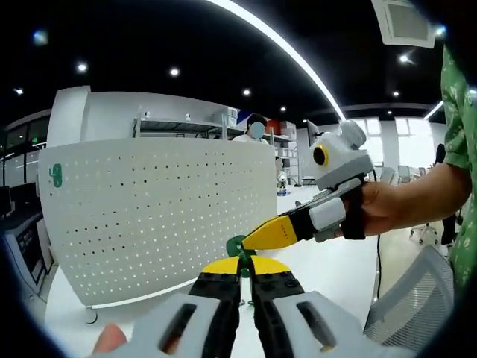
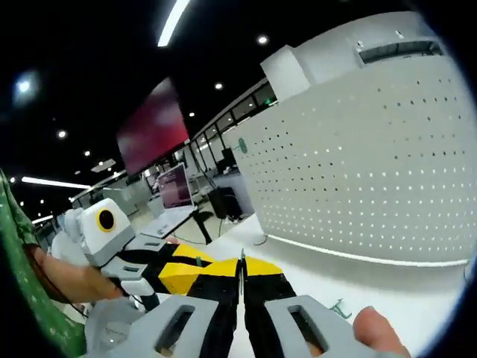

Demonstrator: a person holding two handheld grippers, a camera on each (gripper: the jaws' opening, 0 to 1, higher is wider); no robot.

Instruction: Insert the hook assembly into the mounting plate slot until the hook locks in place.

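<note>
A small green hook (image 1: 237, 246) sits pinched between the yellow tips of my left gripper (image 1: 242, 262), whose jaws are shut on it. My right gripper (image 1: 255, 239) reaches in from the right, held by a hand, and its closed yellow tip meets the same hook. In the right gripper view my right gripper (image 2: 242, 270) is shut, with a thin sliver of the hook (image 2: 241, 259) between its tips, and the left gripper (image 2: 186, 273) lies just to its left. The white perforated mounting plate (image 1: 156, 216) stands upright behind (image 2: 373, 164).
Another green hook (image 1: 56, 175) hangs near the plate's upper corner (image 2: 242, 145). A small green piece (image 2: 339, 307) lies on the white table (image 1: 328, 268). A person's arm in a green sleeve (image 1: 462, 149) is at the right. Desks and monitors (image 2: 175, 190) stand beyond.
</note>
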